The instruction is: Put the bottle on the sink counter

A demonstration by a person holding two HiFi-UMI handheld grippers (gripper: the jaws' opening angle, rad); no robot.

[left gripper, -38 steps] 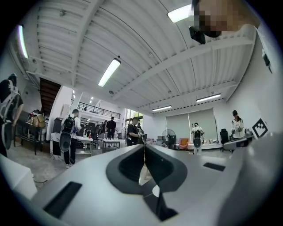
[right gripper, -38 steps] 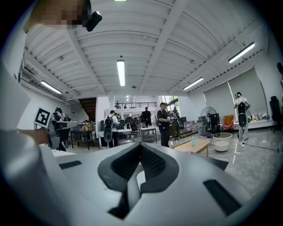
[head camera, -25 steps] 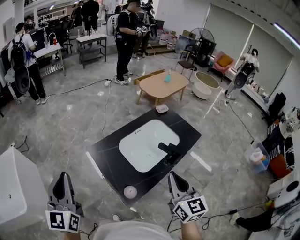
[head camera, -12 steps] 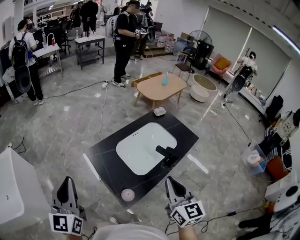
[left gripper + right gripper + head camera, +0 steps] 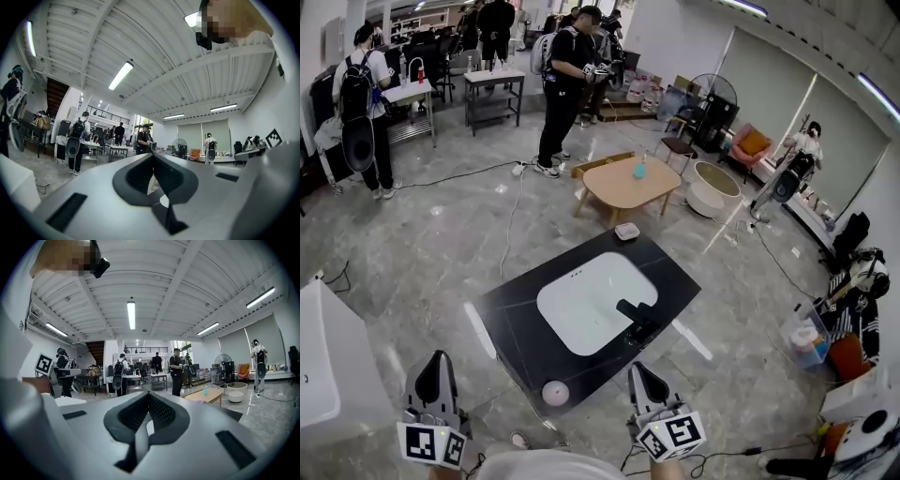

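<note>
Right gripper (image 5: 639,373), clenched empty like left gripper (image 5: 437,364), is hovering nearer the small upright teal plastic bottle (image 5: 639,170), far beyond the black sink surface (image 5: 516,319).

The hall is bright and evenly lit by long ceiling tubes (image 5: 131,315) overhead; in the left gripper view one tube (image 5: 121,75) glows at eleven o'clock without flare. In the head view the polished floor (image 5: 441,234) carries a soft sheen and a thin pale streak of glare toward three o'clock; shadows on it are faint. All three views bow straight lines toward the rims, and both gripper views fall to black at the corners. Close to the lens, the left gripper (image 5: 153,157) and right gripper (image 5: 149,393) look soft and out of focus, the far room sharp
</note>
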